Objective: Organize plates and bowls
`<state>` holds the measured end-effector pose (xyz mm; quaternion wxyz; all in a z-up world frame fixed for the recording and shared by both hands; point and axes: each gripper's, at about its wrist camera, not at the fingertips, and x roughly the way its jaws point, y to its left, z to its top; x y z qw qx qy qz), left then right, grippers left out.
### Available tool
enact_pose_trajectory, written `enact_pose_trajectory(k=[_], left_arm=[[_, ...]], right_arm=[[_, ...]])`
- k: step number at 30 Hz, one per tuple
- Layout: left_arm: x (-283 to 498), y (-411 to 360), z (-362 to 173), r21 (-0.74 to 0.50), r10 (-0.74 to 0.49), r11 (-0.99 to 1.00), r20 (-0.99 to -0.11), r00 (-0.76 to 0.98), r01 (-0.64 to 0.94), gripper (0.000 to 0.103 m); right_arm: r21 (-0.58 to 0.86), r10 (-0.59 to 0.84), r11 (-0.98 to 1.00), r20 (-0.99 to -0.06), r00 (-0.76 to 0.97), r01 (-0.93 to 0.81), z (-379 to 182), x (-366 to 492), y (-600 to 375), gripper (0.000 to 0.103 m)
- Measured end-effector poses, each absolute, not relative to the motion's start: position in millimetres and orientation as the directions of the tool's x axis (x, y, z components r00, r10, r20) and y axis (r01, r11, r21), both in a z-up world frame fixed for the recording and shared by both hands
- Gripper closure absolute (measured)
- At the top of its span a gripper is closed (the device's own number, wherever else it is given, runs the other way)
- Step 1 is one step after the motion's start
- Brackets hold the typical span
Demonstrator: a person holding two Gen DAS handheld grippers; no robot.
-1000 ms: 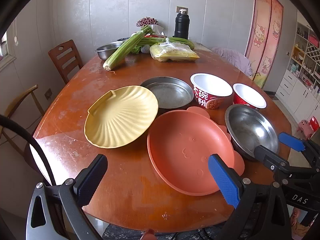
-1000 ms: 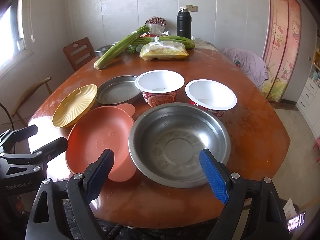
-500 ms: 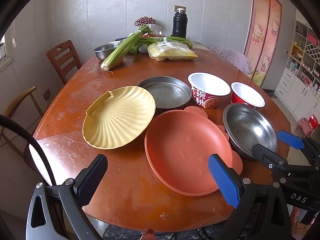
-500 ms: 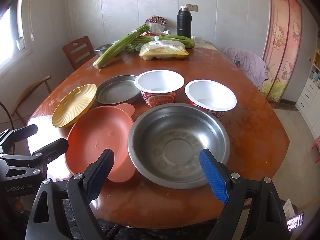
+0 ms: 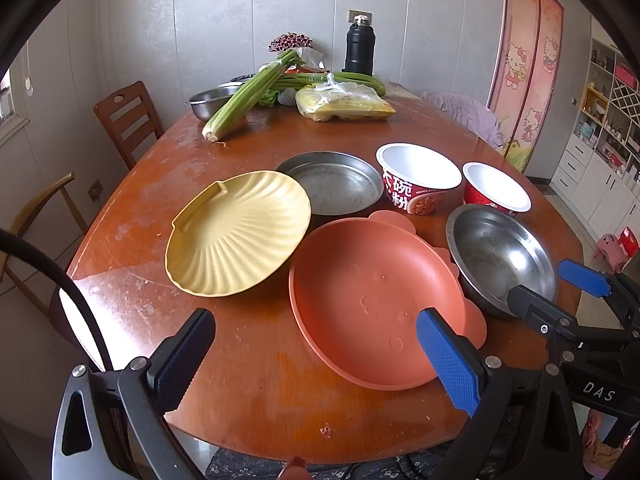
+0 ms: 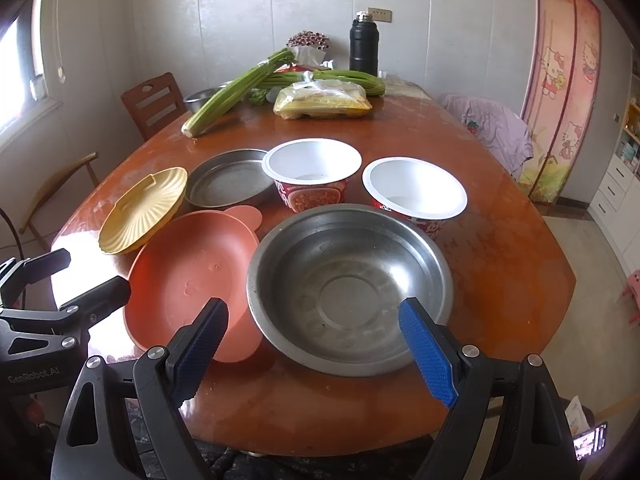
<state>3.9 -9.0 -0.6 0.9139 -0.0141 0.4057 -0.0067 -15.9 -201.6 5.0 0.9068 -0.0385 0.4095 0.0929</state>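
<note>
Left gripper [image 5: 316, 354] jaws wide, empty, hovering at near table edge before round salmon-orange plastic plate [image 5: 372, 300]. Right gripper [image 6: 312, 344] jaws wide, empty, before wide steel bowl [image 6: 348, 288]. Yellow shell-shaped plate [image 5: 240, 232] overlaps shallow steel pan [image 5: 336, 184]; lifting either likely drags neighbour. Orange plate near edge: nudge may tip it off.

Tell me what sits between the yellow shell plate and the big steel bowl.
The orange plate lies between the yellow shell plate and the steel bowl, clearest in the right wrist view.

Plates [image 5: 372, 300] and bowls [image 5: 500, 256] on table [image 5: 248, 380]
</note>
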Motion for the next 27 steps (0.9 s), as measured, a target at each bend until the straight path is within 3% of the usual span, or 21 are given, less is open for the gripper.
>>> enact_pose_trajectory(k=[16, 27], left_arm=[[4.2, -8.5, -0.1, -0.043, -0.033, 0.999, -0.741, 0.671, 0.002, 0.002], [4.9, 30.4, 11.6, -0.09, -0.018, 0.994, -0.724, 0.689, -0.068, 0.002]], right_arm=[[0.004, 0.132, 0.981, -0.748, 0.65, -0.195, 10.3, -13.6, -204.6, 0.015], [0.041, 0.216, 0.961, -0.728, 0.651, -0.272, 37.8, 6.0, -178.9, 0.015]])
